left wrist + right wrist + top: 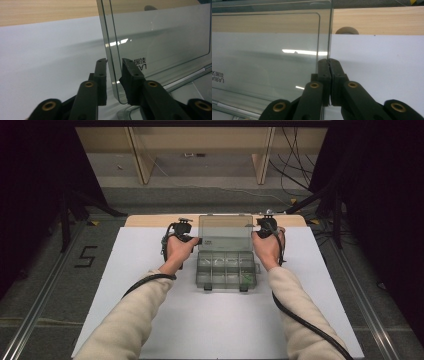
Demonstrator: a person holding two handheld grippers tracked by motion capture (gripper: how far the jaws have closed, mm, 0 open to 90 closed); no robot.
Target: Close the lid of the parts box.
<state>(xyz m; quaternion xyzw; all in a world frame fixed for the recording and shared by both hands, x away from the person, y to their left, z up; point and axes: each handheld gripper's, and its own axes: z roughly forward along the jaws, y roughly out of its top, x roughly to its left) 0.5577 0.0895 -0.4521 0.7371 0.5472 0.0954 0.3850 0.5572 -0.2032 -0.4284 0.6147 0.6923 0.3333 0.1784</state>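
Note:
A clear plastic organizer box (226, 270) with divided compartments sits on the white mat, its lid (225, 232) standing upright at the back. My left gripper (197, 240) is at the lid's left edge. In the left gripper view the lid's edge (112, 75) stands between the black pads (101, 75) of that gripper (114, 63), with narrow gaps on both sides. My right gripper (252, 227) is at the lid's right edge. The right gripper view shows that gripper (328, 61) pinched shut on the edge of the lid (269, 50).
The white mat (150, 270) covers most of a wooden table (150, 220), which shows as a strip at the back. A small round knob (347, 30) sits on the wood behind the lid. Cables trail from both grippers toward the front.

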